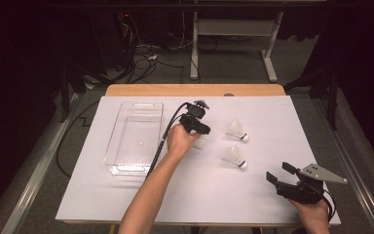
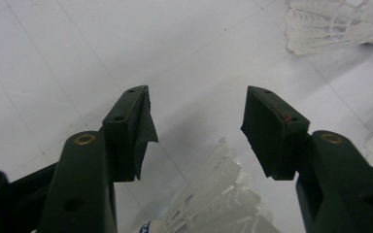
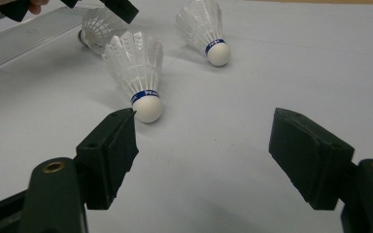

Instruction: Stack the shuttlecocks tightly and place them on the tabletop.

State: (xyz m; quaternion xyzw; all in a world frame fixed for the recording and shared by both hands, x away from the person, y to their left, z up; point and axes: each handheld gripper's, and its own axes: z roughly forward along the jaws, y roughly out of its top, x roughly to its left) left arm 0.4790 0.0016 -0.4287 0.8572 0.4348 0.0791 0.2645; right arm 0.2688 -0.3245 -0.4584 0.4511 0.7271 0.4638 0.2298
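While dark surroundings hide most of the room, the high view shows a grey floor with loose cables and the white legs of another table beyond the worktop. That worktop is a flat white sheet, matt and faintly creased, laid over a wooden board whose pale edge shows along the far side.

Near the worktop's left edge lies a clear plastic tray, rectangular with rounded corners and glossy walls. Three shuttlecocks lie on their sides towards the middle and right. Each has a skirt of white feathers, a blue band and a rounded white cork. One shuttlecock lies towards the far edge, a second shuttlecock nearer the person, and a third shuttlecock sits just under the left gripper, right of the tray.

Both grippers are black, blocky, with flat dark pads. The left gripper points down over the third shuttlecock with its jaws wide apart; the feathers lie below and between them, and neither pad presses on them. The right gripper rests near the worktop's near right corner, its jaws spread wide with nothing held, the second shuttlecock's cork just beyond its left pad.
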